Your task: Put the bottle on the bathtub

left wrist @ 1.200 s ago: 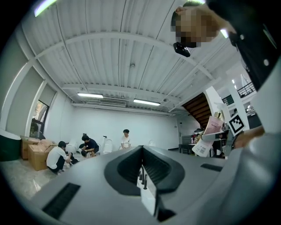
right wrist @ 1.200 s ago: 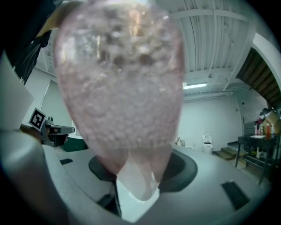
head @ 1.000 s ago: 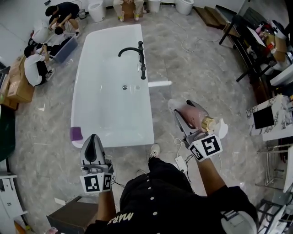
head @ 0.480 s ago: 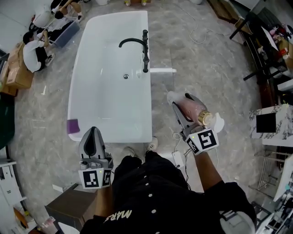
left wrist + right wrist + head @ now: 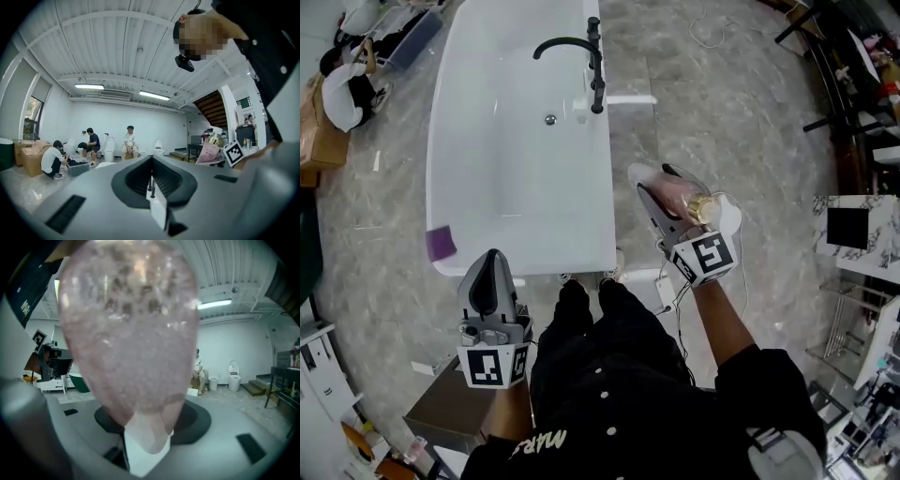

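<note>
Two grippers by the white bathtub (image 5: 516, 206): right gripper (image 5: 653, 184) squeezed tight on the pink bottle (image 5: 680, 198), held up just right of the bathtub, left gripper (image 5: 491, 258) pinched shut on nothing at the bathtub's near edge.

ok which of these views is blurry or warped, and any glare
Right gripper view: the pink bottle sits so close it is soft and fills the frame, with light glints on it. Left gripper view: fisheye bending, dark corners. Head view: sharp, bathtub edges bowed.
</note>
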`<state>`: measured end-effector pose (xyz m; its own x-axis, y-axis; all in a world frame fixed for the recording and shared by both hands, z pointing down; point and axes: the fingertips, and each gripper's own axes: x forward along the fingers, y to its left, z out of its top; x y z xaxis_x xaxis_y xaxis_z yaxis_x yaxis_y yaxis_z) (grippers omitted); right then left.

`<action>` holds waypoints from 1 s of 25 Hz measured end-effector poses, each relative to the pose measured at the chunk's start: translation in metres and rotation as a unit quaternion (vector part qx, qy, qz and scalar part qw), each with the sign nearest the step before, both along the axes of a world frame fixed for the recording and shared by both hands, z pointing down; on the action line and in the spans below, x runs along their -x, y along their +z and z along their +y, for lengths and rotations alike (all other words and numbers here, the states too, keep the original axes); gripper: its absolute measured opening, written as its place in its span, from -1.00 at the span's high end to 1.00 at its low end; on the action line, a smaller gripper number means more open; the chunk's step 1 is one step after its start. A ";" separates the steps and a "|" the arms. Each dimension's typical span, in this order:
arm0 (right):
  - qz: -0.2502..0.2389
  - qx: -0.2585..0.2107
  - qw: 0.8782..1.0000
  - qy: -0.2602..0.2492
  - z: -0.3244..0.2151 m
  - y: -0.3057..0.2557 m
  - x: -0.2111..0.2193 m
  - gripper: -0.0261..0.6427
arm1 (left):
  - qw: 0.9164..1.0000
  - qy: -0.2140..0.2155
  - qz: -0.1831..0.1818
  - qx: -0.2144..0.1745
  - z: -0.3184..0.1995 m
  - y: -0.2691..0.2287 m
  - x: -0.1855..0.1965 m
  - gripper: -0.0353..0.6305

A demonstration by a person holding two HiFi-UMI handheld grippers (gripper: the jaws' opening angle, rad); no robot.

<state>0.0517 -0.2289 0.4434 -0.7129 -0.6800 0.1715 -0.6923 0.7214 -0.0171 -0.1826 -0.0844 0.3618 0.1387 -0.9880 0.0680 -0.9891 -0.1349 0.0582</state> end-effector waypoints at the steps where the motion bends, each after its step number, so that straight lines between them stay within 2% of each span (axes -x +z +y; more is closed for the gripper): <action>1: 0.002 0.009 1.000 -0.002 -0.003 0.013 0.005 0.24 | 1.000 0.004 0.001 0.001 0.000 0.002 0.000 0.86; 12: 0.054 0.068 0.996 -0.016 -0.042 0.165 0.052 0.24 | 0.999 0.018 0.020 0.038 0.005 0.059 0.006 0.86; 17: 0.084 0.102 0.991 -0.022 -0.044 0.236 0.066 0.24 | 0.996 0.012 0.030 0.078 0.020 0.084 0.008 0.86; 25: 0.125 0.127 0.984 -0.022 -0.060 0.327 0.083 0.24 | 0.993 0.007 0.044 0.113 0.020 0.134 0.016 0.86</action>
<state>-0.0312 -0.2890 0.7705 -0.6549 -0.5617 0.5056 -0.6660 0.7452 -0.0349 -0.1988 -0.0646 0.4959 0.1681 -0.9468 0.2746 -0.9769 -0.1226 0.1752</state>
